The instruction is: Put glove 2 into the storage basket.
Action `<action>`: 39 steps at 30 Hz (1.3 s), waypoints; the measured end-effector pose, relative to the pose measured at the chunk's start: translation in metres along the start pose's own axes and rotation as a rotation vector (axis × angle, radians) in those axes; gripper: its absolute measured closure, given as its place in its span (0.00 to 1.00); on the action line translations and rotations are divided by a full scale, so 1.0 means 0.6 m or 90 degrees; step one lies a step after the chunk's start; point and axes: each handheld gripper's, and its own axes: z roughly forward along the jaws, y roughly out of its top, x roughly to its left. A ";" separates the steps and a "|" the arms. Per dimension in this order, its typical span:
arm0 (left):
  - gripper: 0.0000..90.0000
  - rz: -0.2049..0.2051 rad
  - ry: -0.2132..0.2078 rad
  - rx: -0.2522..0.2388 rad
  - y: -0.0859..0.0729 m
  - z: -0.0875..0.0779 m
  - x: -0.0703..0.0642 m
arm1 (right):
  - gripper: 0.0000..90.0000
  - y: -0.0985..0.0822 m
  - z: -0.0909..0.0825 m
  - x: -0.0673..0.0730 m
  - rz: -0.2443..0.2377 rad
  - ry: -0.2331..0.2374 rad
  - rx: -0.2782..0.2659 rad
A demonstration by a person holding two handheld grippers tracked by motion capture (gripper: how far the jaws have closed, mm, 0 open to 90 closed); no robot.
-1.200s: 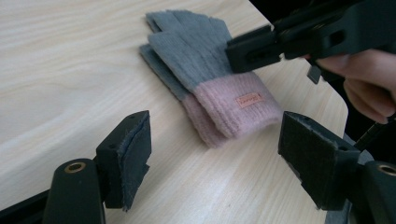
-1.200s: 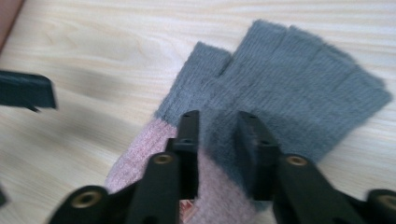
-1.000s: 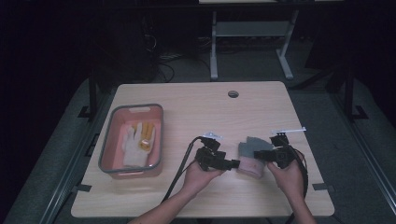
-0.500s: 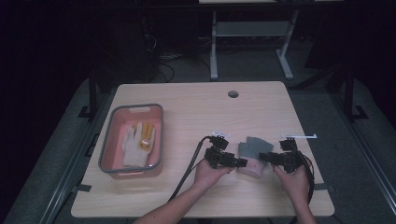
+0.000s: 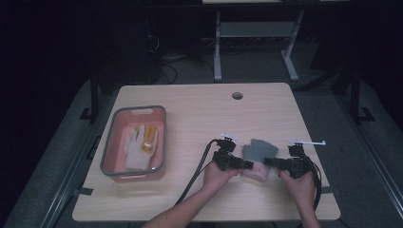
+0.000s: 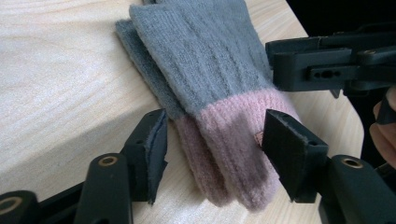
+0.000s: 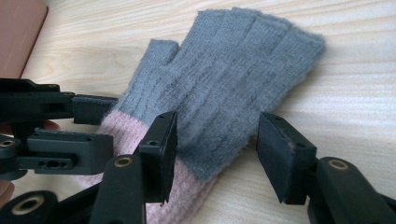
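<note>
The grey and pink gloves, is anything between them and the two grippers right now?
Nothing visible. The left gripper is open with its jaws either side of the pink cuffs of the gloves, and the right gripper is open over the grey part from the other side. Bare table lies around them.

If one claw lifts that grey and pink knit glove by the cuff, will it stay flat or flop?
The grey and pink knit glove is soft ribbed knit lying limp, so it will likely droop from the pink cuff. It looks light. Its fuzzy surface should grip the pads rather than slip.
</note>
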 end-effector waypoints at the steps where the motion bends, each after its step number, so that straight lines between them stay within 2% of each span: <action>1: 0.46 -0.001 0.001 0.000 0.000 0.000 0.000 | 0.53 -0.001 0.000 -0.001 0.003 0.000 0.000; 2: 0.46 0.007 0.001 0.006 0.000 0.000 0.001 | 0.52 -0.001 0.000 -0.003 0.004 0.001 0.001; 4: 0.49 0.003 0.003 0.009 -0.001 0.001 0.001 | 0.52 -0.003 0.005 -0.008 0.021 0.016 0.005; 7: 0.51 0.004 -0.001 0.011 -0.001 0.002 0.001 | 0.52 -0.005 0.009 -0.012 0.024 0.021 0.004; 13: 0.52 -0.005 -0.009 0.013 -0.003 0.005 0.003 | 0.54 -0.008 0.014 -0.018 0.047 0.038 0.012; 19: 0.53 -0.010 -0.023 0.020 -0.001 0.006 0.007 | 0.57 -0.011 0.017 -0.021 0.065 0.056 0.004; 20: 0.54 -0.017 -0.025 0.020 -0.001 0.007 0.006 | 0.58 -0.012 0.018 -0.020 0.066 0.055 0.003; 22: 0.54 -0.015 -0.028 0.023 0.000 0.008 0.008 | 0.60 -0.013 0.019 -0.018 0.067 0.055 0.000; 23: 0.56 -0.017 -0.029 0.025 0.001 0.008 0.008 | 0.64 -0.014 0.022 -0.019 0.078 0.066 0.001; 30: 0.62 -0.040 -0.052 0.021 0.000 0.012 0.013 | 0.72 -0.016 0.029 -0.025 0.107 0.098 0.003; 34: 0.66 -0.043 -0.061 0.014 0.000 0.011 0.014 | 0.78 -0.017 0.029 -0.027 0.118 0.115 0.001; 39: 0.70 -0.047 -0.073 0.014 0.001 0.009 0.018 | 0.84 -0.016 0.029 -0.028 0.117 0.126 0.000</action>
